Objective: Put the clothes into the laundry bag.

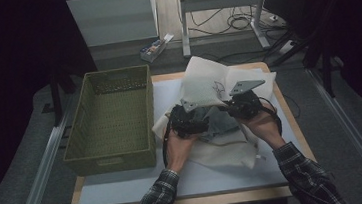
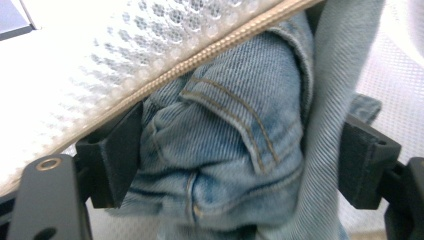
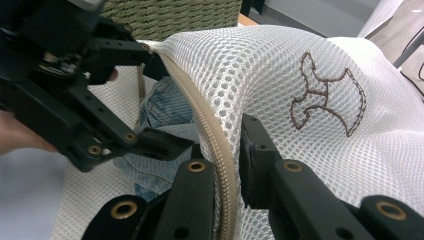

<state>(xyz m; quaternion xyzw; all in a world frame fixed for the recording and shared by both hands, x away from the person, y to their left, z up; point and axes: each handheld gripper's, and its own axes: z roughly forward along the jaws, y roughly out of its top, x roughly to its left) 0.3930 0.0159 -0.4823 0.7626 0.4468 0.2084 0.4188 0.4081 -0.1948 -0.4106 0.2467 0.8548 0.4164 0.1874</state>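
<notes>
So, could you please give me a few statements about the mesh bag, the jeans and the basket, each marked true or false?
1. The left hand-held gripper is closed on blue denim jeans. True.
2. The right hand-held gripper grips the white mesh bag at its zipper edge. True.
3. The jeans lie inside the green basket. False: they sit at the bag's opening, right of the basket.
4. The bag is plain, with no marking. False: a brown stitched outline shows on it.
5. The zipper is black. False: it is beige.
</notes>
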